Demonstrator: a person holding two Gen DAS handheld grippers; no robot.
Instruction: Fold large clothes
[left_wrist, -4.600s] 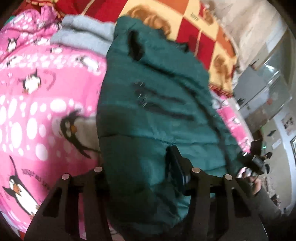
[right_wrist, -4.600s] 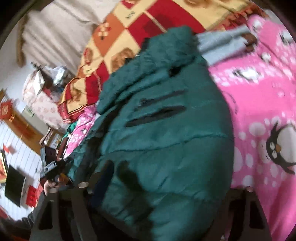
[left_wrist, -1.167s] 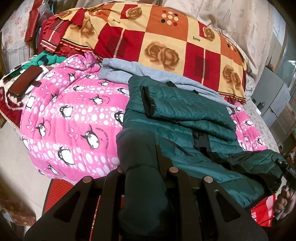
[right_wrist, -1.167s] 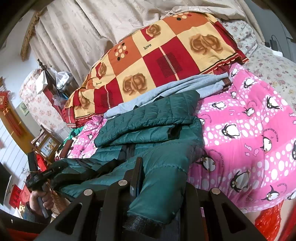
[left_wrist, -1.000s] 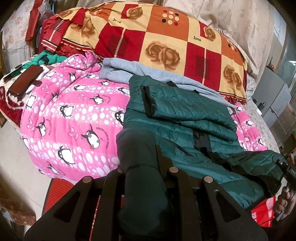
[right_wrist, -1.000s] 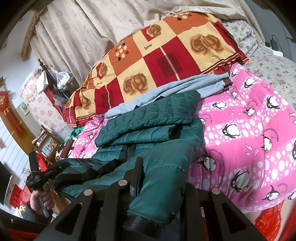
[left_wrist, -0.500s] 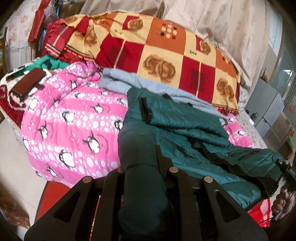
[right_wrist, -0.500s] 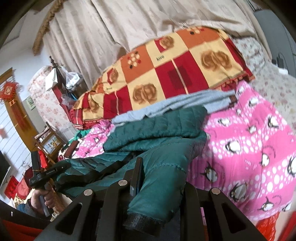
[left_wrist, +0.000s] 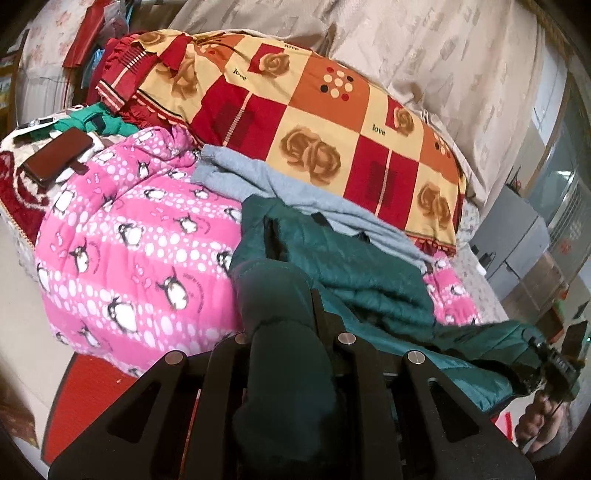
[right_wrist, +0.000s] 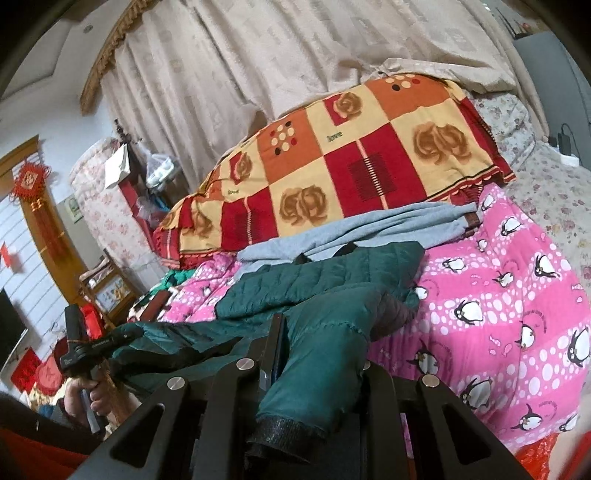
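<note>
A dark green puffer jacket (left_wrist: 354, 266) lies partly folded on the pink penguin blanket (left_wrist: 122, 236), its lower edge pulled off the front of the bed. My left gripper (left_wrist: 284, 332) is shut on one corner of the jacket's hem, the fabric bunched between its fingers. My right gripper (right_wrist: 317, 347) is shut on the other hem corner (right_wrist: 325, 332), cuff hanging over it. Each gripper shows in the other's view: the right one (left_wrist: 554, 365) at far right, the left one (right_wrist: 85, 347) at far left. The jacket (right_wrist: 332, 280) stretches between them.
A grey garment (left_wrist: 295, 192) lies behind the jacket, against a red-orange rose-patterned quilt (left_wrist: 314, 110). A brown wallet-like case (left_wrist: 55, 155) lies at the bed's left end. Beige curtains (right_wrist: 295, 55) hang behind. A red mat (left_wrist: 85, 398) covers the floor below.
Both grippers have lifted and pulled back from the bed, holding the jacket hem. The views tilted upward, showing more quilt and curtain than a second ago.
</note>
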